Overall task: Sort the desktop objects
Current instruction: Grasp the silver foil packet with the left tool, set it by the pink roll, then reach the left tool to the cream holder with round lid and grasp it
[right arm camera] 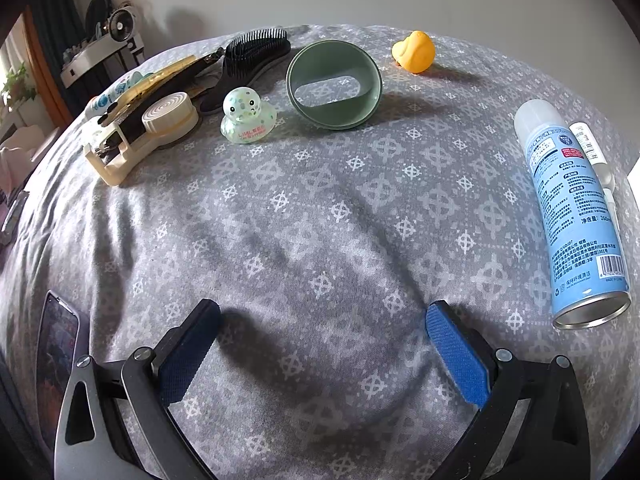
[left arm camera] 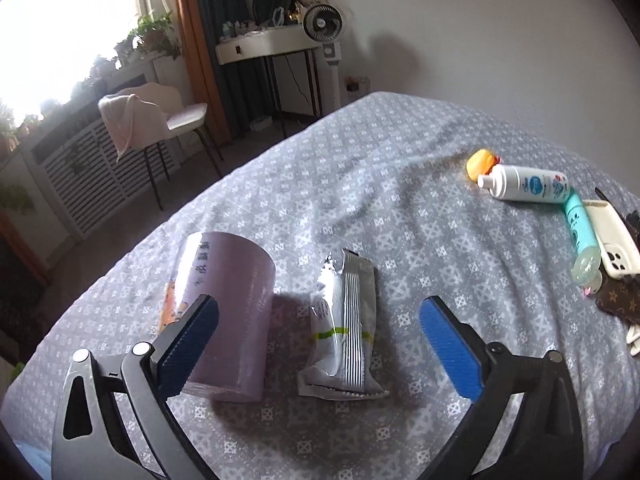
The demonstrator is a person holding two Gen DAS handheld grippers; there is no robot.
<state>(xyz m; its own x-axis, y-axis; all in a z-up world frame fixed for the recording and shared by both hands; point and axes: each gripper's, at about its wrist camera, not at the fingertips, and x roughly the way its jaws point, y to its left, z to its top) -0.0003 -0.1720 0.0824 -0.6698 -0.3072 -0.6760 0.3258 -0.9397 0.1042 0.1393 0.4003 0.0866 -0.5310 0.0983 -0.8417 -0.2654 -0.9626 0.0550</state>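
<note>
In the left wrist view my left gripper [left arm camera: 318, 316] is open and empty above a silver snack packet [left arm camera: 344, 328] that lies between its fingers on the patterned grey cloth [left arm camera: 400, 200]. A purple cylinder [left arm camera: 228, 312] lies beside the left finger. In the right wrist view my right gripper [right arm camera: 322, 320] is open and empty over bare cloth. Ahead of it are a pale green duck [right arm camera: 248, 118], a green cup on its side [right arm camera: 334, 84] and a yellow duck [right arm camera: 414, 51]. A blue spray can [right arm camera: 572, 216] lies at the right.
Left wrist view: a white bottle [left arm camera: 524, 184], a teal bottle [left arm camera: 582, 236], a yellow duck [left arm camera: 482, 163] and a phone case [left arm camera: 612, 240] lie far right. Right wrist view: a tape dispenser [right arm camera: 140, 136] and black hairbrush [right arm camera: 252, 60] lie far left; a phone [right arm camera: 58, 344] lies near left.
</note>
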